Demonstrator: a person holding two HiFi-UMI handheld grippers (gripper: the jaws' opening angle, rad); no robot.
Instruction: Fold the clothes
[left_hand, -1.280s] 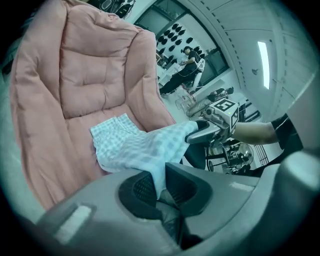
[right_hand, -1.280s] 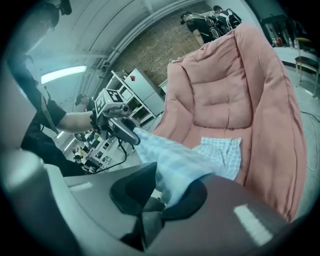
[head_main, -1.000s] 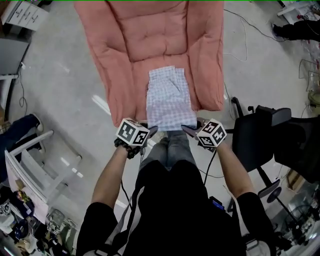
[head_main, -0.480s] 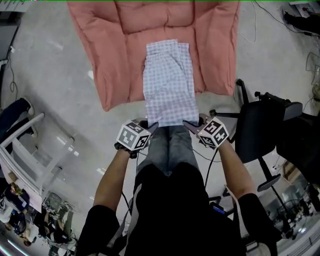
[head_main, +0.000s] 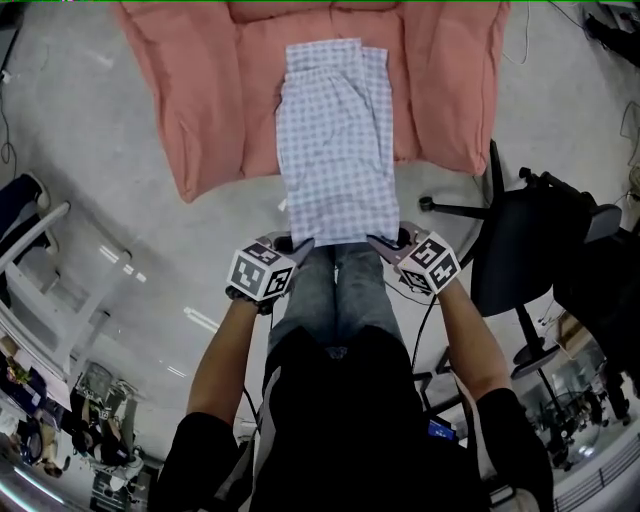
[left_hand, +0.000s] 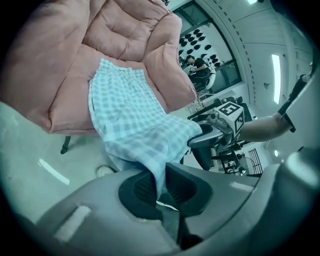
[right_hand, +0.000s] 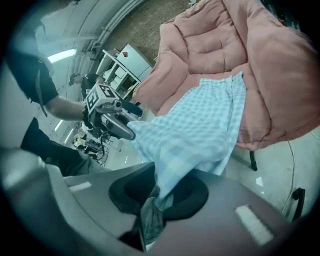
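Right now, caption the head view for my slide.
The left claw and right claw grip the near edge of a checked garment laid over a pink lounge chair.

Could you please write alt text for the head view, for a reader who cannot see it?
Seen from above, a person's left gripper and right gripper each clamp a near corner of a checked garment. It stretches from a pink padded chair toward the person's legs; a black office chair stands at right.

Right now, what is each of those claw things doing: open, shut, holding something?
Left gripper: shut on the checked garment, at one near corner.
Right gripper: shut on the checked garment's other near corner.
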